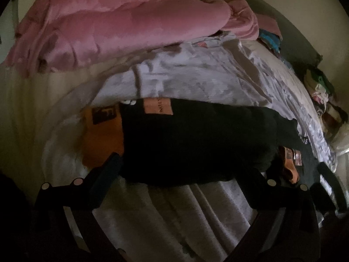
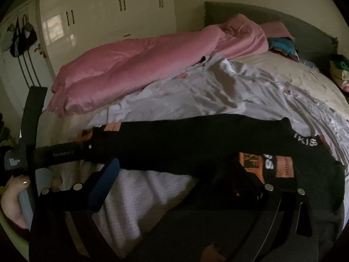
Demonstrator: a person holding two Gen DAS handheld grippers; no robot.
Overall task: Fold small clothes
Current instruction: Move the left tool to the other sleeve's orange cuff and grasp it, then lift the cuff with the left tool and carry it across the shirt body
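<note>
**Black garment stretched across the bed**

Beyond both grippers, a pink duvet (image 2: 135, 65) is heaped on the grey patterned sheet (image 1: 185, 83). The black garment (image 1: 196, 139) with orange patches lies just ahead. Left gripper (image 1: 192, 174) and right gripper (image 2: 181, 174) both stand spread, holding nothing.

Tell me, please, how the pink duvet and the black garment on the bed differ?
The pink duvet is bulky and bunched along the far side; the black garment lies flat and stretched out nearer the cameras. The duvet is plain, while the garment carries orange patches and white lettering. Both rest on the bed.
</note>
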